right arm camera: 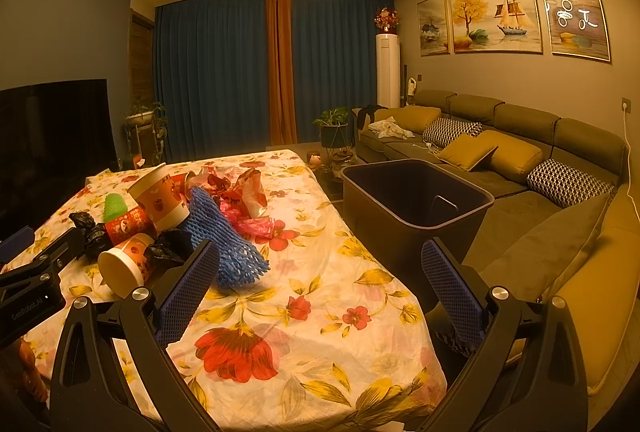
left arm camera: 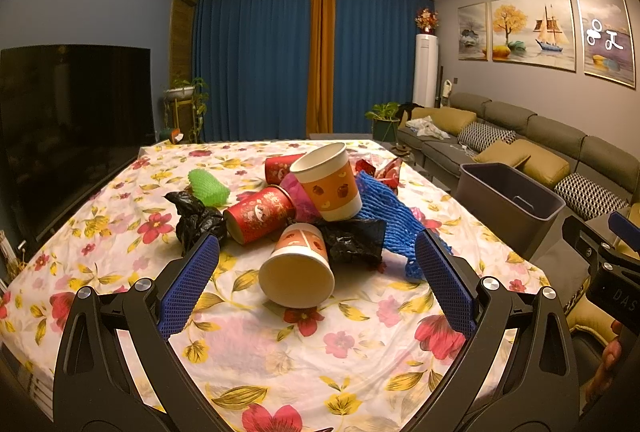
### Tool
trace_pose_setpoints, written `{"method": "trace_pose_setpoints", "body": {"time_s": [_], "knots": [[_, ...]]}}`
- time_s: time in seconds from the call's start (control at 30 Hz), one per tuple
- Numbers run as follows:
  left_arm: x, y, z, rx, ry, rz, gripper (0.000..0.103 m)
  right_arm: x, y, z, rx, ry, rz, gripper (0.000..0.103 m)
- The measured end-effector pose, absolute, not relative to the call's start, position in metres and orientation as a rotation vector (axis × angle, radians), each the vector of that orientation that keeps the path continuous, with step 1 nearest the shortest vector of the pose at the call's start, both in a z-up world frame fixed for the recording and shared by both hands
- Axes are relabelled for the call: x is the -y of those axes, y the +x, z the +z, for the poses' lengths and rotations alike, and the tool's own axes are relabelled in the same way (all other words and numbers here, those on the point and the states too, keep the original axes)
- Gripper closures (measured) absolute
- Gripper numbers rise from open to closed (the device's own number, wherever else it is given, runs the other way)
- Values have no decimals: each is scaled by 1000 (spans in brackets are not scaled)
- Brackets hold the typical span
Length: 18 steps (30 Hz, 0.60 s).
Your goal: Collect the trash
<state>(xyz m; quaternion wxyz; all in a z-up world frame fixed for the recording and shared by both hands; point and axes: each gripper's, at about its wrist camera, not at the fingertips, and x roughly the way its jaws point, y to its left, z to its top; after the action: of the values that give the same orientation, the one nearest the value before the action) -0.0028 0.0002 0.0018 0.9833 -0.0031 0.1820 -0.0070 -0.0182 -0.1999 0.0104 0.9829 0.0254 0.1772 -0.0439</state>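
While you hold both tools above the near end of the table [left arm camera: 120, 200], its flowered cloth fills most of what you see, with the grey sofa [right arm camera: 520, 136] running along the right wall and the dark television [left arm camera: 72, 120] at the left. To the right of the table, just beside its edge, stands the dark bin [right arm camera: 416, 192], open-topped, with nothing visible inside it from here. Toward the middle of the table the trash sits in one heap. At its right lies the blue foam net [left arm camera: 384, 208], stretched toward you. On top of the heap an orange paper cup [left arm camera: 330, 178] tilts with its mouth up and left, and a second orange cup [left arm camera: 298, 264] lies on its side nearest you, mouth facing you. A red cup [left arm camera: 256, 216] lies on its side left of that, touching a crumpled black bag [left arm camera: 196, 216], and another black bag [left arm camera: 352, 240] sits under the net. Behind and left rests the green foam net [left arm camera: 208, 186]. Your left gripper [left arm camera: 316, 280] is released, fingers spread wide on either side of the nearest cup and touching nothing. Your right gripper [right arm camera: 320, 280] is likewise released and grasps nothing, hanging over the table's right side between the heap and the bin.
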Motion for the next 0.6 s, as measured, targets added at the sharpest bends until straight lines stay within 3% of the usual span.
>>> {"method": "trace_pose_setpoints", "body": {"time_s": [0.6], "knots": [[0, -2, 2, -367, -8, -13, 6, 201, -17, 8, -362, 56, -91, 5]]}}
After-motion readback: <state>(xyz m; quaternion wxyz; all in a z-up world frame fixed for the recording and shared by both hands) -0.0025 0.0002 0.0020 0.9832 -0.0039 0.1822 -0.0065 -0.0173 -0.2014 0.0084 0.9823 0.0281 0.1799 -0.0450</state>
